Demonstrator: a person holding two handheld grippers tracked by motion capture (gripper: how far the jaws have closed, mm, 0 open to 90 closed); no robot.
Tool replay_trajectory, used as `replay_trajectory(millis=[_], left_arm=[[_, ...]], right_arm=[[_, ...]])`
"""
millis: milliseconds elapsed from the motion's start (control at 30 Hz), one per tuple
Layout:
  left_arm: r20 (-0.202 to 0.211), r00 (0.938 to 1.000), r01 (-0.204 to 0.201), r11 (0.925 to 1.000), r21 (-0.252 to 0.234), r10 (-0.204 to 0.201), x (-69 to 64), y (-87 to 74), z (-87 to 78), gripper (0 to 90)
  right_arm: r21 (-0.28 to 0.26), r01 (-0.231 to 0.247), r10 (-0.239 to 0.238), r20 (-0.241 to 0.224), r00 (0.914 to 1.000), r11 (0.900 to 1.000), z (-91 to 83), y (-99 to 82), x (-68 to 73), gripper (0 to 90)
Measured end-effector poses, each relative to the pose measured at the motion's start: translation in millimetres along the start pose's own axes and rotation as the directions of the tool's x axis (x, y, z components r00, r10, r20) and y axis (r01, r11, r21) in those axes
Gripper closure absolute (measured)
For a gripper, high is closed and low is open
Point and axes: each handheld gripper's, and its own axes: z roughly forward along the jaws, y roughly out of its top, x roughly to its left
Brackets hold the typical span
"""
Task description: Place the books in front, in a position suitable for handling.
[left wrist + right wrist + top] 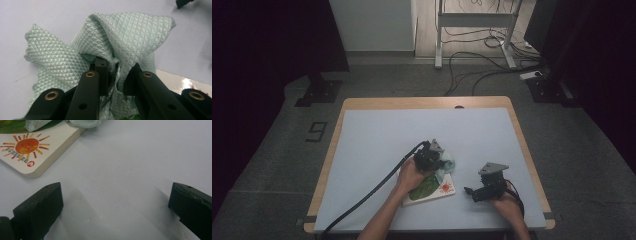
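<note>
The left gripper (116,75) pinches the bunched green cloth (125,37); the right gripper (116,202) gapes empty, with bare table (130,157) ahead and the book's (37,152) edge beyond its left jaw.

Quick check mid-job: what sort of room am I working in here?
Probably a lab or recording workspace, not a home: a work table with a pale mat, loose cables trailing across the grey floor, and a metal desk frame behind.

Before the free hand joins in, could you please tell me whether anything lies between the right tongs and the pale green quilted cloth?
Nothing visible does: bare table separates the open right tongs from the pale green quilted cloth.
</note>
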Motion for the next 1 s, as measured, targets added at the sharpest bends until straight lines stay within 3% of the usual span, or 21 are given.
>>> replay_trajectory(millis=[300,500,800,1000], left_arm=[[0.021,0.9992,-0.033,0.9994,0.009,0.033,-16.6,-2.7,-2.3,78.4],[0.038,0.9988,-0.031,0.9995,0.001,0.030,-23.2,-6.9,-4.5,78.3],[0.071,0.9973,-0.020,0.9997,-0.013,0.021,-24.4,-14.8,-9.1,78.0],[0.066,0.9977,-0.014,0.9998,-0.011,0.015,-20.2,-24.5,-18.4,77.9]], right_arm=[[-0.001,-0.001,0.001,0.000,1.0000,1.0000,0.0,0.0,0.1,0.0],[0.000,-0.002,0.002,0.000,1.0000,1.0000,0.0,0.0,0.2,0.0],[0.000,0.000,0.000,0.000,1.0000,1.0000,-0.1,-0.1,0.2,0.0],[-0.001,-0.001,0.001,0.000,1.0000,1.0000,0.0,-0.1,0.2,0.0]])
